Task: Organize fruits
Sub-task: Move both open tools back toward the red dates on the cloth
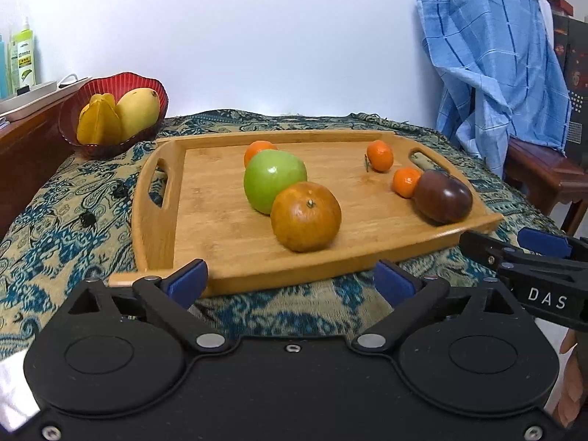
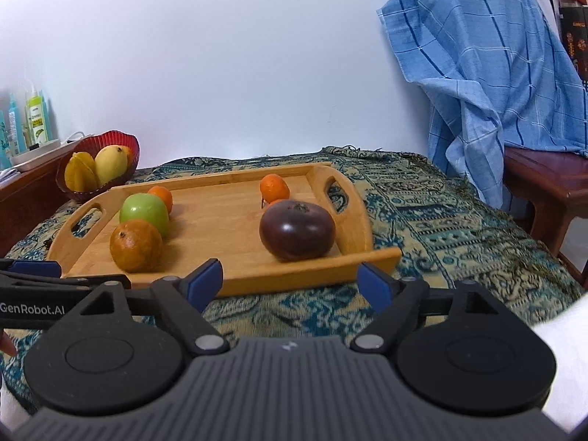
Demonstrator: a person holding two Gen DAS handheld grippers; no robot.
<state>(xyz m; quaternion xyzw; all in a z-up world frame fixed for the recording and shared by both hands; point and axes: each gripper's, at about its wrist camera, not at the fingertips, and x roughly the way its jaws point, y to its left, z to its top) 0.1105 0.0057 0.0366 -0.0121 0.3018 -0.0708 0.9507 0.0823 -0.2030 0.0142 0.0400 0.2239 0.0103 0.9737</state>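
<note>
A wooden tray (image 1: 205, 217) (image 2: 228, 220) holds a green apple (image 1: 273, 180) (image 2: 144, 211), a large orange (image 1: 305, 216) (image 2: 136, 245), a dark purple fruit (image 1: 443, 196) (image 2: 297, 230) and three small tangerines (image 1: 380, 155) (image 1: 405, 182) (image 1: 257, 149). A red bowl (image 1: 110, 84) (image 2: 121, 143) behind the tray's left end holds a mango (image 1: 137, 107) (image 2: 110, 163) and a starfruit (image 1: 98, 120) (image 2: 81, 176). My left gripper (image 1: 290, 281) is open and empty before the tray's near edge. My right gripper (image 2: 292, 281) is open and empty, just short of the purple fruit.
A patterned cloth (image 1: 55, 220) (image 2: 441, 220) covers the table. A blue checked towel (image 1: 492, 58) (image 2: 488, 73) hangs over a wooden chair (image 2: 544, 183) at the right. Bottles (image 1: 22, 58) (image 2: 35, 117) stand on a side cabinet at the left.
</note>
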